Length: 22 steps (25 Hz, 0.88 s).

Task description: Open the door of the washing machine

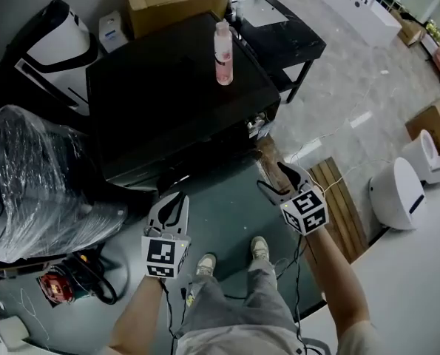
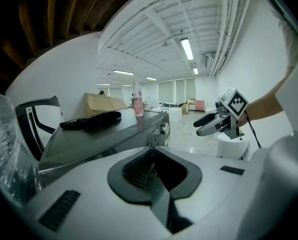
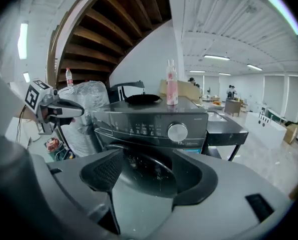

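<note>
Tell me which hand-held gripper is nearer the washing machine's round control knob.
Right. The right hand-held gripper sits before the panel's knob end, facing the control knob. The left hand-held gripper is in front of the washing machine's other half, farther away.

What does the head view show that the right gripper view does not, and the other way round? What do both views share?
Only the head view: the person's shoes on the floor and the wooden slats beside the washing machine. Only the right gripper view: the machine's front, with the round knob and the dark round door below it. Both: the pink bottle standing on top of the machine, and the left gripper.
</note>
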Tool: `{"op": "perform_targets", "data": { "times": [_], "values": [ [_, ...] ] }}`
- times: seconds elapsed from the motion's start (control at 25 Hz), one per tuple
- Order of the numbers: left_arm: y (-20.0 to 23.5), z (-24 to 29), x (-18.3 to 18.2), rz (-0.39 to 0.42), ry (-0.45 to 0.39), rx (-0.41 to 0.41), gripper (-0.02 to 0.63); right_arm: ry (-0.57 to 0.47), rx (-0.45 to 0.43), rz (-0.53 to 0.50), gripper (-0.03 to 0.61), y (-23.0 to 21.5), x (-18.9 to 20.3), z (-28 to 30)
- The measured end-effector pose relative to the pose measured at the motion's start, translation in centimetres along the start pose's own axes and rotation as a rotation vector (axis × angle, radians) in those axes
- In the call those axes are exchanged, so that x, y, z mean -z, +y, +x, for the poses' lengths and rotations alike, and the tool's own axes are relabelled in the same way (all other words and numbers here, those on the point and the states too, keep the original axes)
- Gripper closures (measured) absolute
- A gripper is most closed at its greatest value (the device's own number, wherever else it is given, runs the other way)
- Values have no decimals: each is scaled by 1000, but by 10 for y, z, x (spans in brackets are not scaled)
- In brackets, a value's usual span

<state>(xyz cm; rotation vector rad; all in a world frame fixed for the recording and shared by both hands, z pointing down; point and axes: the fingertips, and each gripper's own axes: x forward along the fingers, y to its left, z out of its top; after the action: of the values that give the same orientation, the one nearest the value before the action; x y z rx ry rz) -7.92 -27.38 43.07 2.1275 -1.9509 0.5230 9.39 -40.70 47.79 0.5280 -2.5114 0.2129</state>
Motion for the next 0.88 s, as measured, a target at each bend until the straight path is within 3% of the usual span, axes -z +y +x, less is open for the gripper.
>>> {"op": "perform_targets", "data": {
  "times": [0.4,0.88],
  "values": [
    [7,34,46,-73,52,-184,578,46,-202,-87,262,-38,36,80],
    [5,57,105,-103,103,-236,578,142,-296,-121,259,-56,91,166]
  ]
}}
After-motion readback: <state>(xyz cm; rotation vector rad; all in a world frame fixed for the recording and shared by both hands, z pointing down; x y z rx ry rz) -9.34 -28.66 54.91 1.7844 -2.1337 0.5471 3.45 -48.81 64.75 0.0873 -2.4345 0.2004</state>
